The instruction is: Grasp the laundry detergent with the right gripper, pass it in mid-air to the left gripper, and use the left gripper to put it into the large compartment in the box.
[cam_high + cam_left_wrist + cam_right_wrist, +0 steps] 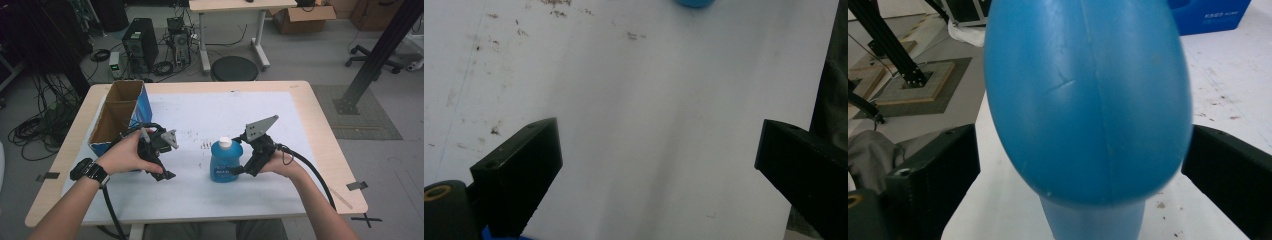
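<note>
Blue bottle (1088,100) stands between the right tool's (239,170) spread jaws.

Grey floor (310,55), tangled cables (37,127)

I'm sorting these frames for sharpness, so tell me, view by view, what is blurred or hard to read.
High view: evenly lit and fairly sharp, the blue bottle and the cardboard box read clearly. Left gripper view: the white table cover looks soft and washed out, with the bottle a blurred blue sliver at the top edge. Right gripper view: the bottle sits so close that its outline smears, while the jaws are dark and low in detail.
</note>
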